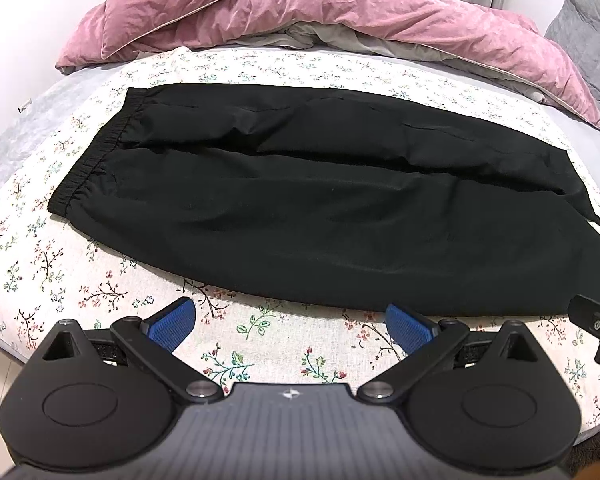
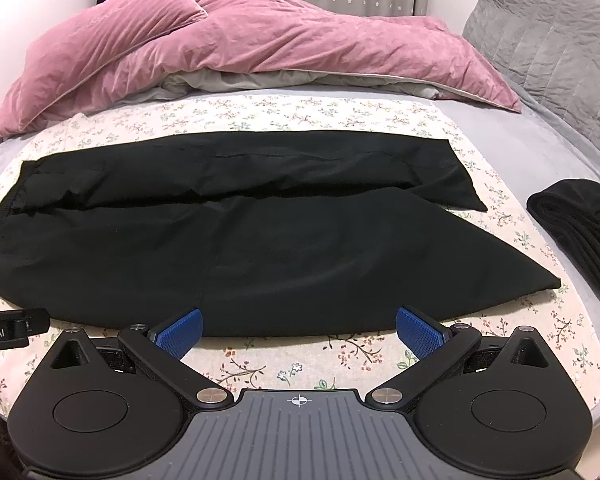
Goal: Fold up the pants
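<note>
Black pants (image 1: 300,208) lie flat on the floral sheet (image 1: 60,264), the elastic waistband (image 1: 96,152) at the left and the two legs running right. They also show in the right wrist view (image 2: 240,240), the leg ends at the right. My left gripper (image 1: 292,320) is open and empty, just short of the pants' near edge. My right gripper (image 2: 298,330) is open and empty, its blue fingertips (image 2: 180,330) at the near edge of the lower leg.
A crumpled pink duvet (image 2: 260,40) lies across the back of the bed. A grey quilted pillow (image 2: 540,40) is at the back right. A folded black garment (image 2: 580,232) lies at the right on the grey bedcover (image 2: 500,140).
</note>
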The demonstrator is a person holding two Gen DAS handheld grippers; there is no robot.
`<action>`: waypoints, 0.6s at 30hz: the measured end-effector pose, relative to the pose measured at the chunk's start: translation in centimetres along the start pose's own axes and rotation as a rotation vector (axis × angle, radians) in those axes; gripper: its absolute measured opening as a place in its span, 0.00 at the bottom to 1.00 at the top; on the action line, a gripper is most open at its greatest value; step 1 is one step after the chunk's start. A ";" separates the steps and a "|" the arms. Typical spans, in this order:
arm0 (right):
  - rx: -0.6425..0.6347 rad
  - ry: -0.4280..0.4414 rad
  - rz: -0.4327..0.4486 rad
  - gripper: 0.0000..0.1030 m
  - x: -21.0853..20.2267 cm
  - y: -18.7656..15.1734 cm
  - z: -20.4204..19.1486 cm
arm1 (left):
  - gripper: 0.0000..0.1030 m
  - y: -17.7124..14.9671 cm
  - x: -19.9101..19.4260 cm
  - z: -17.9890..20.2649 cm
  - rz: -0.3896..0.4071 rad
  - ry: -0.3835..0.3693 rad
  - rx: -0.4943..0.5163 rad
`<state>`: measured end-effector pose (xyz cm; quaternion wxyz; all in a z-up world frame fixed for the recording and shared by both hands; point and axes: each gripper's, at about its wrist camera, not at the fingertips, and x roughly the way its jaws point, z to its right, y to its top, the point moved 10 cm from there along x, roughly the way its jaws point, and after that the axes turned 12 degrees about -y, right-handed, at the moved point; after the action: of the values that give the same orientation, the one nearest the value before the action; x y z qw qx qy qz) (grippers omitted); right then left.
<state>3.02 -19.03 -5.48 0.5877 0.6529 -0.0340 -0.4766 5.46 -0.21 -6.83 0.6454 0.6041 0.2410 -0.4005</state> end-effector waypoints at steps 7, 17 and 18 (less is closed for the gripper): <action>0.000 0.000 0.004 1.00 -0.1 0.0 0.0 | 1.00 -0.1 -0.1 0.1 0.008 -0.006 0.002; 0.001 0.000 0.006 1.00 -0.1 0.0 0.1 | 1.00 -0.1 -0.1 0.1 0.009 -0.008 0.001; 0.002 0.000 0.007 1.00 -0.1 0.0 0.1 | 1.00 -0.1 -0.1 0.1 0.009 -0.009 0.001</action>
<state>2.89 -19.00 -5.43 0.5888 0.6531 -0.0367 -0.4747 5.31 -0.25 -6.81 0.6482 0.6035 0.2353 -0.4004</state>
